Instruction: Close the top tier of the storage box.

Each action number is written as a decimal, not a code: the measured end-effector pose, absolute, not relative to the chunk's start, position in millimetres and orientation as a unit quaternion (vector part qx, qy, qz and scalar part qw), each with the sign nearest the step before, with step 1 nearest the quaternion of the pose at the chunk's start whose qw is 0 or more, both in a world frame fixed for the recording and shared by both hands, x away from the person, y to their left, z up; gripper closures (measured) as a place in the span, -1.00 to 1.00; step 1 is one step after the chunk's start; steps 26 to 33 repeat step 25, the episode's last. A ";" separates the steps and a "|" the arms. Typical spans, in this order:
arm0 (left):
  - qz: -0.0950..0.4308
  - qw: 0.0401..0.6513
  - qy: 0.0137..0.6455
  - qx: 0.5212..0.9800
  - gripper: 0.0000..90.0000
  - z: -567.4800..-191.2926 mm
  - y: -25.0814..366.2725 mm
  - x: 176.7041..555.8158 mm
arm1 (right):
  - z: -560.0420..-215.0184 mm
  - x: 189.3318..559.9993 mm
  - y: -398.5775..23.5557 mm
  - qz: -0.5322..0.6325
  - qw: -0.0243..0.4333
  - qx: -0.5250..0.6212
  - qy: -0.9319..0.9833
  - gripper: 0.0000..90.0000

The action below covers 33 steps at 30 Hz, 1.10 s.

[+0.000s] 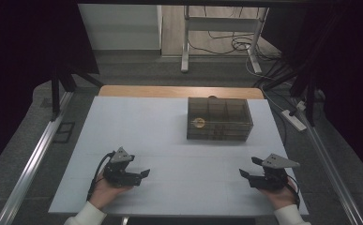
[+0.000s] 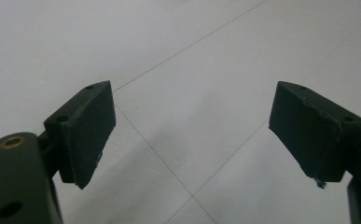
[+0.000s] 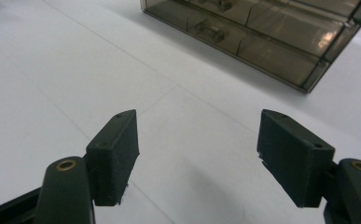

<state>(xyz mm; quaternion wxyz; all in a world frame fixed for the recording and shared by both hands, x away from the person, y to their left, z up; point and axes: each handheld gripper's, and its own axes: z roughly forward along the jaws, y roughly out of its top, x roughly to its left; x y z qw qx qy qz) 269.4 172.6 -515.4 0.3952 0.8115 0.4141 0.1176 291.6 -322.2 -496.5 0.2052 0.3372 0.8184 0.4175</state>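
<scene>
A: Firstly, item one on the white, faintly lined tabletop (image 1: 170, 136)?

B: Smoked transparent plastic organiser box with inner dividers (image 1: 219, 119), at the far right-of-centre part of the surface, upright. A small round yellowish object (image 1: 198, 123) sits in its left compartment; what it is cannot be told.

A: Item two?

B: Left hand-held gripper (image 1: 145, 172), black, held by the person's left hand (image 1: 105, 191) near the front left edge. Jaws spread apart, nothing between them; in the left gripper view only bare tabletop lies beyond its pads (image 2: 90, 130).

A: Item three?

B: Right hand-held gripper (image 1: 243, 172), black with a grey three-cornered plate on top, in the right hand (image 1: 278, 194) near the front right edge. Jaws released, nothing between them. In the right gripper view the box (image 3: 262, 32) stands well ahead, apart from the jaws.

A: Contact with the box?

B: None; both grippers are well apart from it.
</scene>
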 end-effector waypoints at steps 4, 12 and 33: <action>0.120 0.396 0.413 0.812 -0.67 -515.0 172.0 269.4 | -497.0 290.2 -324.5 0.418 0.206 0.335 0.819 -0.35; 0.125 0.399 0.414 0.809 -0.67 -514.4 173.0 269.4 | -497.8 291.0 -322.6 0.420 0.204 0.325 0.822 -0.36; 0.122 0.396 0.412 0.811 -0.67 -515.1 172.2 270.0 | -497.3 291.1 -324.1 0.420 0.207 0.326 0.822 -0.36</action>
